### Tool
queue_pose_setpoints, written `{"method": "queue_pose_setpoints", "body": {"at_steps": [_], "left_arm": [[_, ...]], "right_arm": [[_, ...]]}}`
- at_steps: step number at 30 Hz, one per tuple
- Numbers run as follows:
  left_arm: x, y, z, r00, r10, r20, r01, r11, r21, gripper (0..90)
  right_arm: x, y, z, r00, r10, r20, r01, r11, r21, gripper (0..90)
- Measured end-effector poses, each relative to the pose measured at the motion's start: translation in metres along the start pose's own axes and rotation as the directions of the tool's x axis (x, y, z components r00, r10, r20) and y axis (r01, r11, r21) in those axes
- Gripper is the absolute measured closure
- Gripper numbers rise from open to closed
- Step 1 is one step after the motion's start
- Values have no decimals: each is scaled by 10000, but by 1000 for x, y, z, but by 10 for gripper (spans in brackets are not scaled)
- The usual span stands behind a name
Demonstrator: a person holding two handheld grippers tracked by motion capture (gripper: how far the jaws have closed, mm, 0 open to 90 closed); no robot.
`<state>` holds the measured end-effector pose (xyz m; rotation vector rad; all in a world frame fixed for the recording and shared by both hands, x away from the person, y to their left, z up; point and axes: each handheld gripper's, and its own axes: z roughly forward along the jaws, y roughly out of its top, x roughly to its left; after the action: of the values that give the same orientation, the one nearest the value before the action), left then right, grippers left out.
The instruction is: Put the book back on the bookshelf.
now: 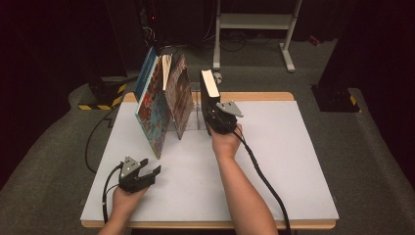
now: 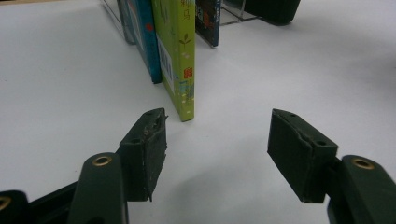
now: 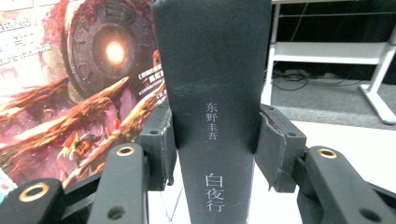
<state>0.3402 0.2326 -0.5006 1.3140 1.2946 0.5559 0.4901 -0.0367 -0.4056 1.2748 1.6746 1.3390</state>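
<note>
Black book [image 3: 212,93]: thick, matte dark spine with pale characters running down it, cream page block showing on top in the high view [image 1: 210,83]. Stands upright near the middle of the table's [image 1: 293,161] far edge, spine toward the person, just right of a clear stand [image 1: 195,115].

Clamped by the right gripper [image 1: 215,115]: in the right gripper view [image 3: 215,144], one pad pressed on each cover with the spine straight between them, jaws held partway apart by the book's thickness. Left pad [image 3: 164,140] against the left cover, right pad [image 3: 274,144] against the right one, both low on the book. No earlier look to compare.

To the book's left, a cover with a fiery creature and a round glowing disc [image 3: 84,79], tilted, close beside but not touching the pad as far as can be told. Same cover seen in the high view as the reddish-brown book [image 1: 179,95], leaning against a blue patterned book [image 1: 152,110] that slants toward the table's left edge.

Left gripper [image 1: 147,172] low near the near-left corner, held in the left hand [image 1: 127,200], jaws standing apart with nothing between. In the left gripper view [image 2: 217,149], bare white table between the pads, a green book edge [image 2: 180,56] standing just beyond the left pad [image 2: 147,149], not touching.
</note>
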Motion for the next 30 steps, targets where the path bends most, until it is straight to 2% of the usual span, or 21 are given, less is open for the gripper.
{"method": "queue_pose_setpoints", "body": {"at_steps": [11, 17, 30], "left_arm": [[0, 0, 0, 10000, -3, 16, 3, 10000, 20, 373], [0, 0, 0, 10000, -29, 14, 29, 10000, 16, 373], [0, 0, 0, 10000, -45, 21, 45, 10000, 29, 373]], "right_arm": [[0, 1, 4, 9989, 177, 432, -170, 9997, -163, 524], [2, 1, 8, 9987, 55, 505, -42, 9997, -256, 526], [2, 2, 15, 9982, 147, 587, -126, 9993, -361, 525]]}}
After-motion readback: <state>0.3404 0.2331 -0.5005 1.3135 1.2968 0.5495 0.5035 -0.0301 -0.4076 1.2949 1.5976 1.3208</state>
